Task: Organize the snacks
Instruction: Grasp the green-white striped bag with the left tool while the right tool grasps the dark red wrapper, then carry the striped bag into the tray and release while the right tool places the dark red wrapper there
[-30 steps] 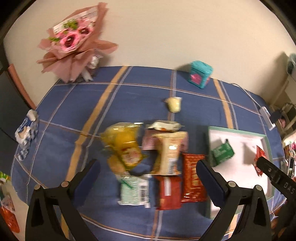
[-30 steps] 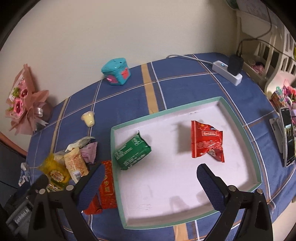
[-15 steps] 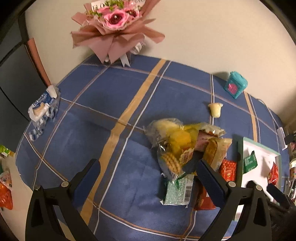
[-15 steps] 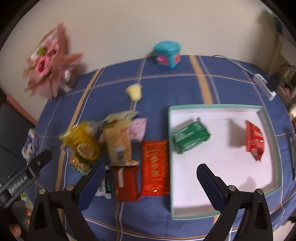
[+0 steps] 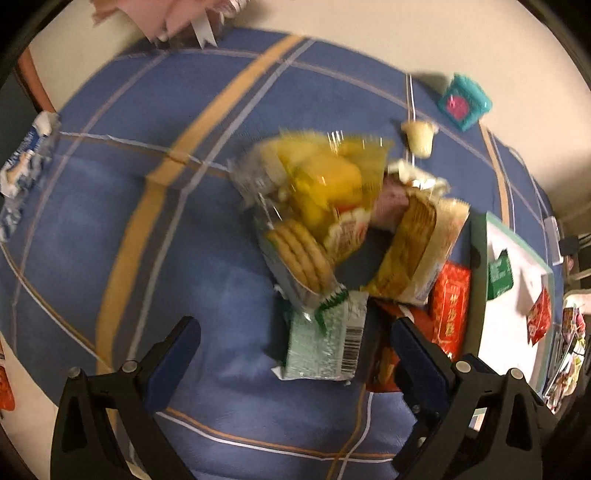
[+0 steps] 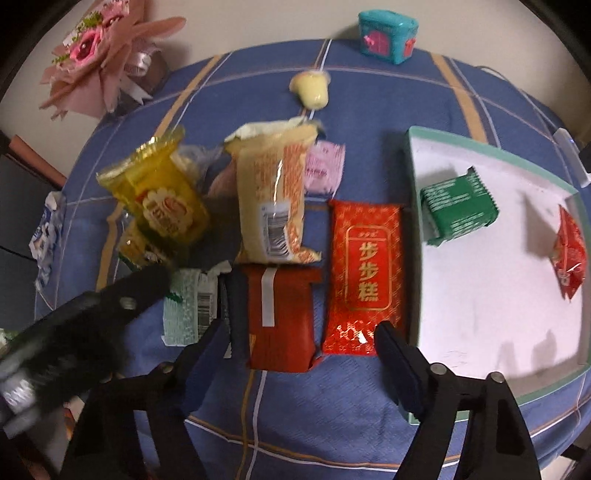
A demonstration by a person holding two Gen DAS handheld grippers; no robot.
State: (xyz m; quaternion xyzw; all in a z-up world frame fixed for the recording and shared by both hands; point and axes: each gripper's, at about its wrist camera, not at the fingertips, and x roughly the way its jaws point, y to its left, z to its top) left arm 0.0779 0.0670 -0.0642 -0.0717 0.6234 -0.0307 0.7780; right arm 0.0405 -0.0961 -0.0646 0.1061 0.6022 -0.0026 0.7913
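Observation:
A pile of snacks lies on the blue checked cloth. My left gripper (image 5: 295,343) is open just above a pale green packet (image 5: 325,339), beside a biscuit pack (image 5: 299,254) and a yellow bag (image 5: 325,184). My right gripper (image 6: 301,347) is open over a dark red packet (image 6: 280,317) and a bright red packet (image 6: 364,273). A cream packet (image 6: 273,192) and a yellow bag (image 6: 162,199) lie behind. The white tray (image 6: 480,280) at right holds a green packet (image 6: 458,210) and a red packet (image 6: 569,254).
A yellow jelly cup (image 6: 312,88) and a teal box (image 6: 388,35) stand at the back. A pink bouquet (image 6: 99,59) is at back left. A blue-white wrapper (image 5: 22,162) lies at the left edge. The left gripper's arm (image 6: 74,325) crosses the right wrist view.
Both grippers have dropped closer to the snack pile. The right gripper has swung left from the tray to over the red packets. The left has closed in on the pale green packet.

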